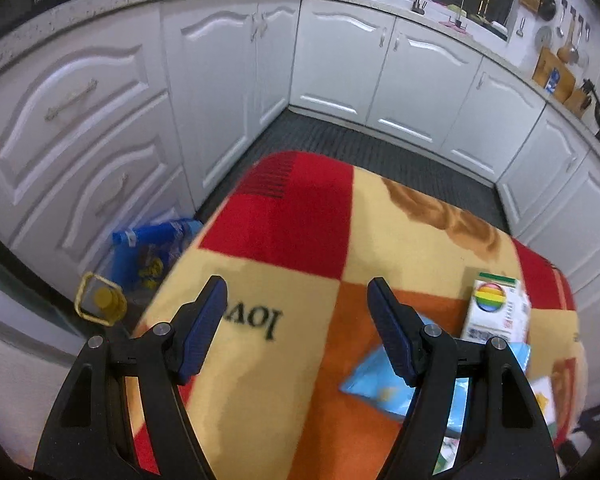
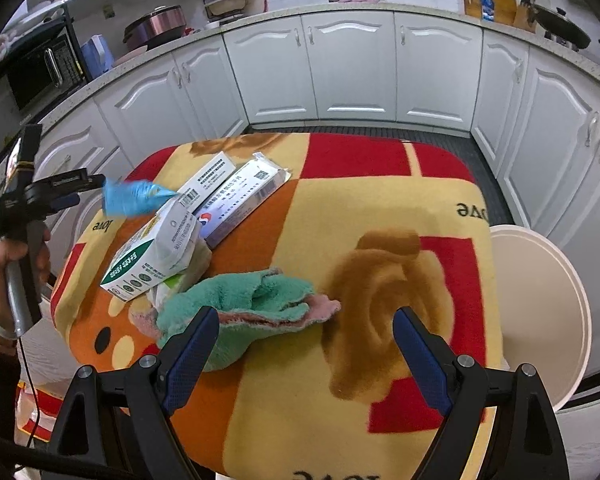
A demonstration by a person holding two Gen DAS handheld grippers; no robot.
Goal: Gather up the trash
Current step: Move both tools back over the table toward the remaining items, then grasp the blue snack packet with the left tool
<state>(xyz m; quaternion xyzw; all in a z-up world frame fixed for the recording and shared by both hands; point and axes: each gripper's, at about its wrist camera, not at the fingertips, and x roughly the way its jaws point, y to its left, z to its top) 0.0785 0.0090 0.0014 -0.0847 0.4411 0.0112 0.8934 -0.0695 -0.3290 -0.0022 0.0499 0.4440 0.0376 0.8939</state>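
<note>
A table covered by a red, orange and yellow blanket [image 2: 380, 208] carries the trash. In the right wrist view a white and green carton [image 2: 156, 252] lies at the left, with two flat white boxes [image 2: 240, 196] behind it, a blurred blue wrapper [image 2: 134, 198] near the left edge and a green and pink cloth [image 2: 256, 304] in front. My right gripper [image 2: 306, 340] is open and empty just before the cloth. In the left wrist view my left gripper [image 1: 298, 304] is open and empty above the blanket [image 1: 300, 220]; a rainbow-marked carton [image 1: 496, 308] and blue wrapper [image 1: 384, 384] lie to its right.
A white round bin [image 2: 540, 304] stands at the table's right side. White kitchen cabinets [image 1: 340, 60] ring the dark floor mat [image 1: 360, 144]. A blue bag [image 1: 152, 248] and a yellow-capped bottle [image 1: 100, 300] sit on the floor left of the table.
</note>
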